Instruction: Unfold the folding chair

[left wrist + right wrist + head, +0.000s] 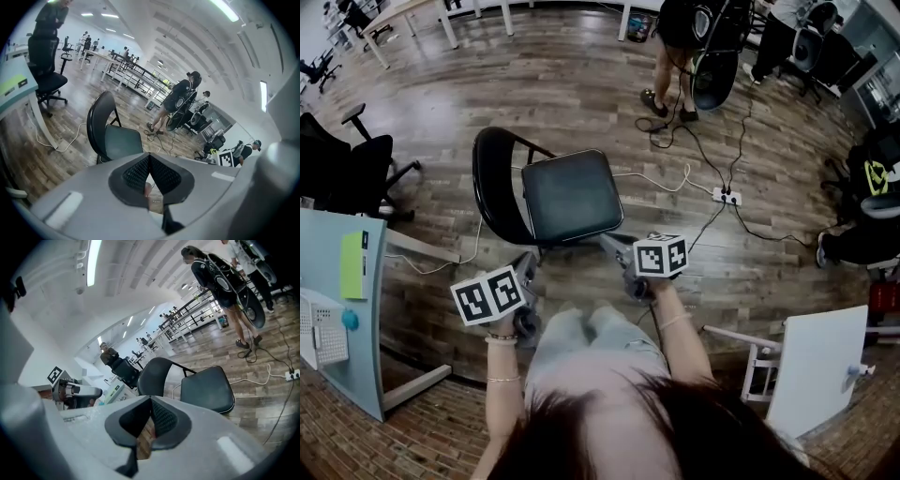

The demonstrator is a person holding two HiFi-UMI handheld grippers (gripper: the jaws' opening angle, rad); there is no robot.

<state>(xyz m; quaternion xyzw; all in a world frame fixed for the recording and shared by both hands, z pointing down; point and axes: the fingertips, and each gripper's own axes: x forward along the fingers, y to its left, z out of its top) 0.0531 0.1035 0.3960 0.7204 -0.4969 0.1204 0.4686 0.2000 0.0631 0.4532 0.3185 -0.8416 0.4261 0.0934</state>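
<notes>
**Two closed grippers, one chair already standing open**

Neither gripper holds anything. The left gripper and the right gripper both have their jaws pressed together on nothing. They hang near the front edge of the seat and appear to be clear of it.

The folding chair stands on the wood floor just ahead of the person's knees. Its seat is down and its backrest is up, so the unfolding looks done.

The main risk, as I judge it, is a frame that is not fully spread. A nudge from either gripper could then send it skating over the smooth boards or fold it back. A white cable runs along the floor from the seat's right side and could snag a leg if the chair is dragged.

A grey desk stands at the floor's left edge, with a black office chair beyond it. A standing person is at the far edge, and a power strip lies to the right. None of them blocks the chair.
</notes>
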